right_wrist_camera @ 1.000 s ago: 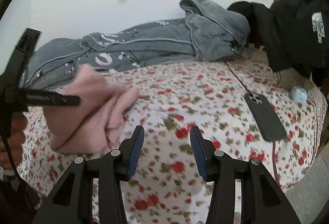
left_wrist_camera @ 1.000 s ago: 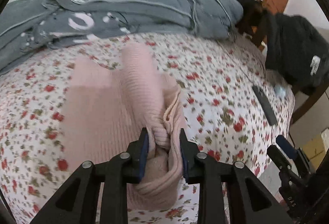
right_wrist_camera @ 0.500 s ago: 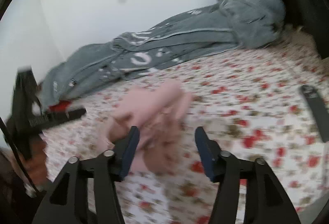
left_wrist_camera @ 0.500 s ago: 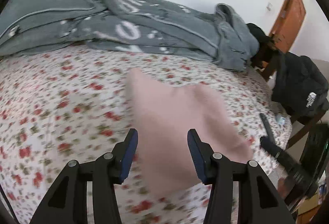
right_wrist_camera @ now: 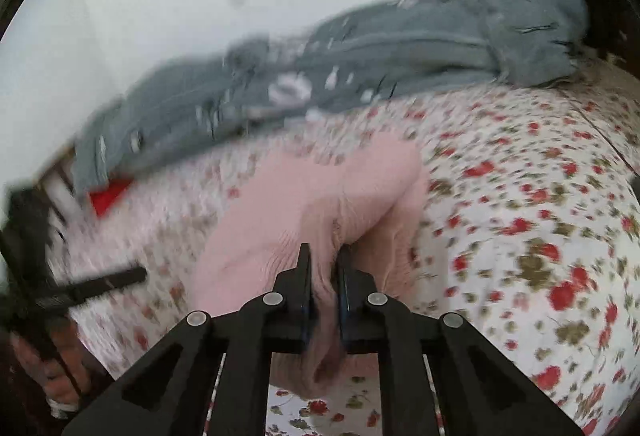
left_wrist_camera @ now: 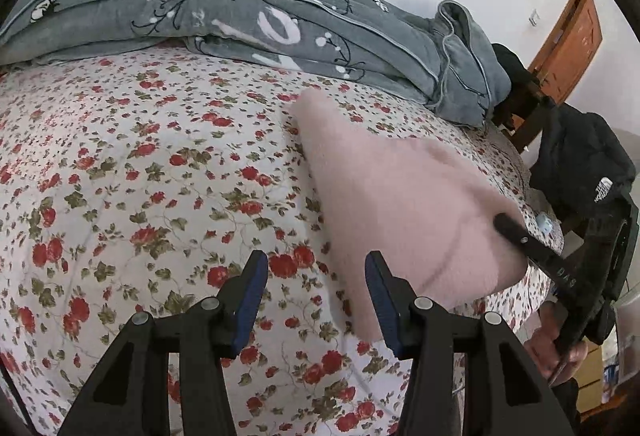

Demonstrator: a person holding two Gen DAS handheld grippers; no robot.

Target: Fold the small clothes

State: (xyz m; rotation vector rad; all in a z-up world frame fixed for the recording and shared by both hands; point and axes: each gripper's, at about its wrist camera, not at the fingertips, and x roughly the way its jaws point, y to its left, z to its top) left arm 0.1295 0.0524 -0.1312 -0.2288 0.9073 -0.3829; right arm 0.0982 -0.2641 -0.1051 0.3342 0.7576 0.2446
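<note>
Half-hidden, perhaps bunched pink garment (right_wrist_camera: 320, 204)

Items counted on the flowered bedsheet (left_wrist_camera: 120, 156): one pink knit garment (left_wrist_camera: 392, 204), one grey quilt (left_wrist_camera: 240, 16) bunched along the wall, and one small pale blue round object (left_wrist_camera: 544, 223) near the bed's edge. I counted two grippers: my left gripper (left_wrist_camera: 316, 300) and my right gripper (right_wrist_camera: 325, 288). Beyond the bed there was one black jacket (left_wrist_camera: 580, 164) and one wooden door (left_wrist_camera: 568, 44). One red item (right_wrist_camera: 110, 196) showed beneath the quilt.
</note>
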